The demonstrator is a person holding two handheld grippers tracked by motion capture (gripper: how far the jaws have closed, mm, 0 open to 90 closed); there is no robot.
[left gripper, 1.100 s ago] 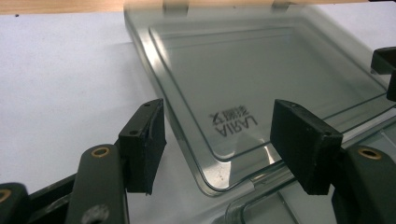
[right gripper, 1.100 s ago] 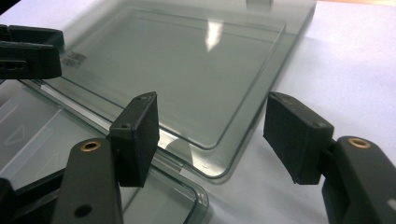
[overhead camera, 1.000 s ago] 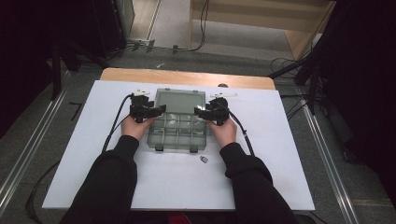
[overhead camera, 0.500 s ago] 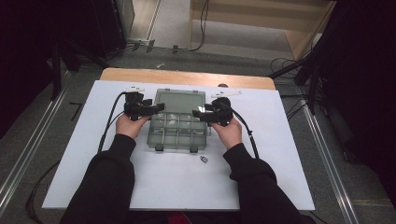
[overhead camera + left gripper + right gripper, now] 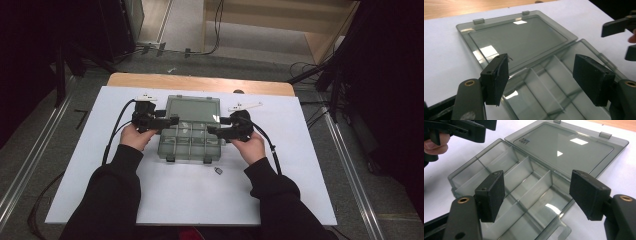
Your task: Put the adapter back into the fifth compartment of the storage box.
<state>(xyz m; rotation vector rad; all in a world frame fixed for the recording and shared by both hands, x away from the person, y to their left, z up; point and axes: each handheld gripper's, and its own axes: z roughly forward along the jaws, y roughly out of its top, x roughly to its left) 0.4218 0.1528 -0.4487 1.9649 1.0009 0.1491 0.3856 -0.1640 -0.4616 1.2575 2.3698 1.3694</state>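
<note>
Both grippers, left gripper (image 5: 172, 120) and right gripper (image 5: 212, 131), farther up the organizer box (image 5: 190, 142).

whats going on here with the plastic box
A person holds a gripper in each hand over a clear compartment box on the white table. Its lid lies flat, fully open, and the compartments look empty. The left gripper and right gripper sit at opposite sides of the box, both open and gripping nothing. A small dark piece lies in front of the box.
</note>
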